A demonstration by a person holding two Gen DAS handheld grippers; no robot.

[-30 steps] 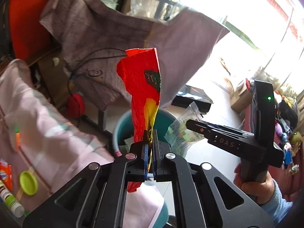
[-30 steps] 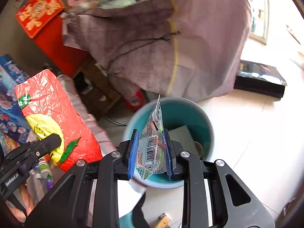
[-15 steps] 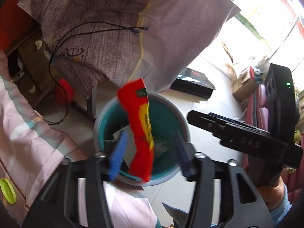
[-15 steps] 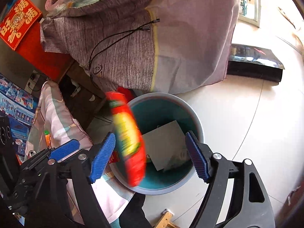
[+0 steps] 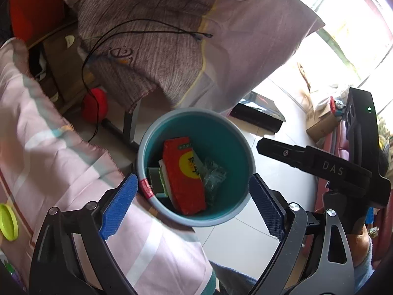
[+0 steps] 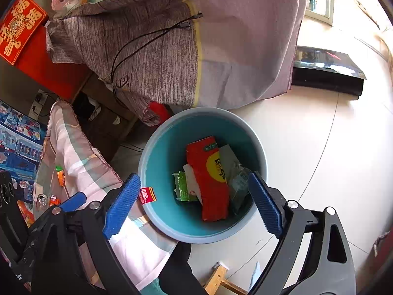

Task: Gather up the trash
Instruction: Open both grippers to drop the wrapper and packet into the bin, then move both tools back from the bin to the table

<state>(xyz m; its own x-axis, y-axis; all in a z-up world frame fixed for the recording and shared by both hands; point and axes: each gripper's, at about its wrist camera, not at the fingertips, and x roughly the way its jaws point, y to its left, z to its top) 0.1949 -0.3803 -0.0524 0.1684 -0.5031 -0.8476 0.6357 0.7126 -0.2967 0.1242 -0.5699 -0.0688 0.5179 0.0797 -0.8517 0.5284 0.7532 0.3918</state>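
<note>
At frame centre a round teal plastic bin [image 5: 157,147] stands on the pale tiled floor [image 6: 319,147]. Inside it lie a glossy red wrapper [image 5: 184,179] with a yellow disc and a crinkled clear packet [image 5: 213,177] just beside it. Both the left gripper [image 5: 194,206] and the right gripper [image 6: 194,204] have just been opening; their ribbed blue pads [image 5: 119,206] stand spread wide, nothing between them. A pink checked cloth [image 5: 49,152] drapes at lower left.

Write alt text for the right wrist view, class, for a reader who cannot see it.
A teal bin on a pale tiled floor holds a red snack wrapper and a clear wrapper. The right gripper hangs above it, jaws wide and empty.
</note>
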